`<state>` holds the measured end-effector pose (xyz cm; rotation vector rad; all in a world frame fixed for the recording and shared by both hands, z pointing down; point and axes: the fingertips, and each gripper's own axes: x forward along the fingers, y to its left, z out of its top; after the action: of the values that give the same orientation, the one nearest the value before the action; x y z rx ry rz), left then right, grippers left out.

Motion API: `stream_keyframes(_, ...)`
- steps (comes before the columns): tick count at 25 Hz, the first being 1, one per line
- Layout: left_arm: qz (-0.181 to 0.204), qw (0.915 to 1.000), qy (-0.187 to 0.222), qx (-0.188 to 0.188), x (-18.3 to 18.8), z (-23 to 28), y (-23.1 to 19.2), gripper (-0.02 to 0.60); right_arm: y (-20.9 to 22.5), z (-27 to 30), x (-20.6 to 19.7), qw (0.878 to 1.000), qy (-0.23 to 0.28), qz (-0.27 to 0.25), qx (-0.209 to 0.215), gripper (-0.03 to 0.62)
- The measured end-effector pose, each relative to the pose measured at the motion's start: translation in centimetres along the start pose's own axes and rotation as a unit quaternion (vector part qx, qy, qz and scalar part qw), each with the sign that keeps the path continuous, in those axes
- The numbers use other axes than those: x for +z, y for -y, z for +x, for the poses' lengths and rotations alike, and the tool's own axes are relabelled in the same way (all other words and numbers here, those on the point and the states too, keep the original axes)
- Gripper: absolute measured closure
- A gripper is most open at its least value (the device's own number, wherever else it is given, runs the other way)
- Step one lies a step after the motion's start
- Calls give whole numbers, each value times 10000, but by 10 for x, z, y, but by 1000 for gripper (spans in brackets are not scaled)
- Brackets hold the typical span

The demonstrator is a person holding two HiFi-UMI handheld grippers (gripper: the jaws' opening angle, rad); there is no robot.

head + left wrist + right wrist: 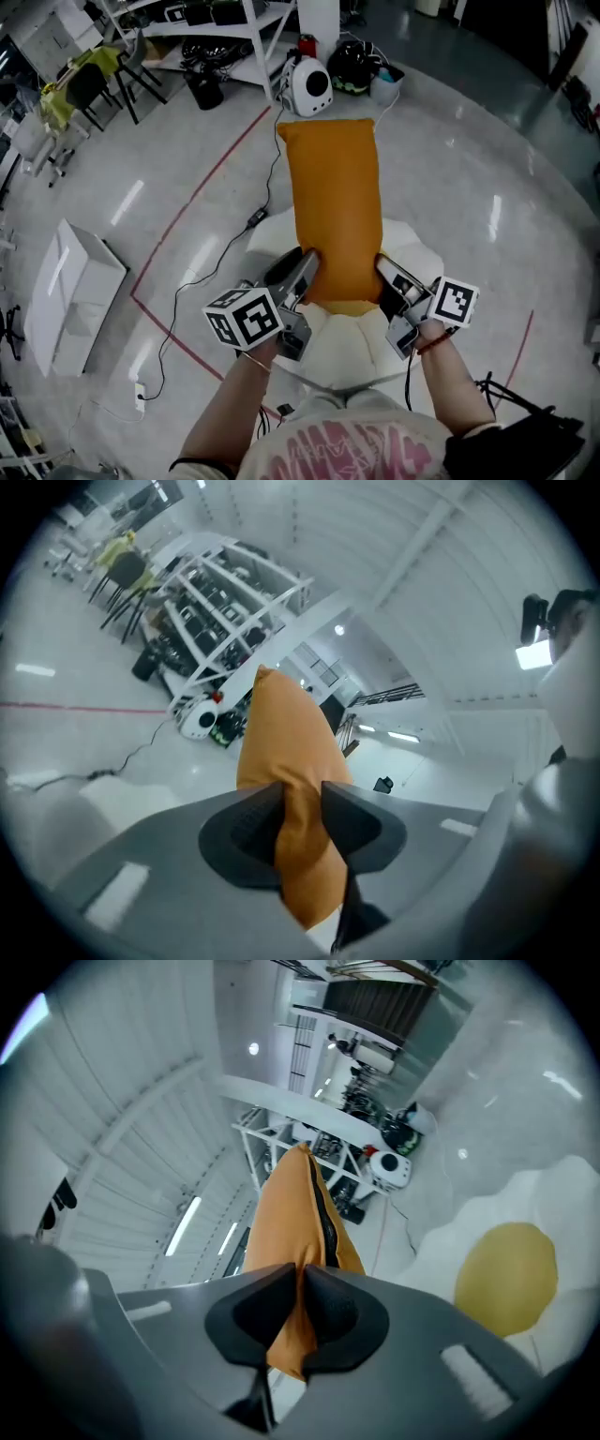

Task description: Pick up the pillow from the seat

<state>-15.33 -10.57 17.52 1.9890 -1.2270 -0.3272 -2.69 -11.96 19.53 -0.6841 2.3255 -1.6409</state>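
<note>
Head view: orange pillow up in the air over the white seat, long side pointing away, far end out above the floor near a round white device. At its near left edge the left gripper, at its near right edge the right gripper. Fingertips lost against the fabric here, so hard to judge the grip from this angle. Seat mostly covered by pillow, grippers and marker cubes, with only lobed white edges showing. Person cut off by the bottom edge: just forearms and a printed shirt.

Left gripper view: settles that grip. Dark fingers pinching a thick fold of pillow, fabric bulging above the pads and hanging below them. Far corner of pillow up against the ceiling. Behind it a white rack, tilted like the whole picture. Pale shape at lower left too blurred to name. Other gripper hidden behind the pillow.

Right gripper view: fingers pressed nearly together on a thin edge of pillow, cloth nipped flat between them. Shows what the others do not: a dark zip running down that edge, and the seat lying below, apart from the pillow, with a round yellow centre. Seat's lower part cut off by the gripper body.
</note>
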Motion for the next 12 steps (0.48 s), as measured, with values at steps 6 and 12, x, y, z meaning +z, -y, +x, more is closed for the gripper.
stream_keyframes(6,1422,9788,1316,-666,111,-82,118,443,-166,-2,25,9780,259,-1557,1367,563)
stream_keyframes(12,2464,9375,2181,-1130,174,-140,208,443,-287,-17,41,9342,335,-2423,2597,562)
